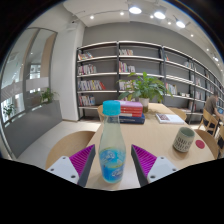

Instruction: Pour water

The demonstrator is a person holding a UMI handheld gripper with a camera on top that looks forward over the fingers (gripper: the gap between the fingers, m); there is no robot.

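now your claw (pixel 112 165) pinches the water bottle (pixel 111 145) upright above the tabletop (pixel 150 135); next, carry it toward the mug (pixel 184 140) at two o'clock and tilt.

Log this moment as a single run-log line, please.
tongs: shut on water bottle | bottle: upright, capped | mug: on table, beyond | pour: not started

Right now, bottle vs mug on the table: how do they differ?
The bottle is tall, clear, with a blue cap and blue label; the mug is short, wide and patterned grey-white. The bottle stands between the fingers of the gripper, while the mug sits beyond them, off to the right. The bottle is capped; the mug is open-topped. Both stand upright on the wooden table.
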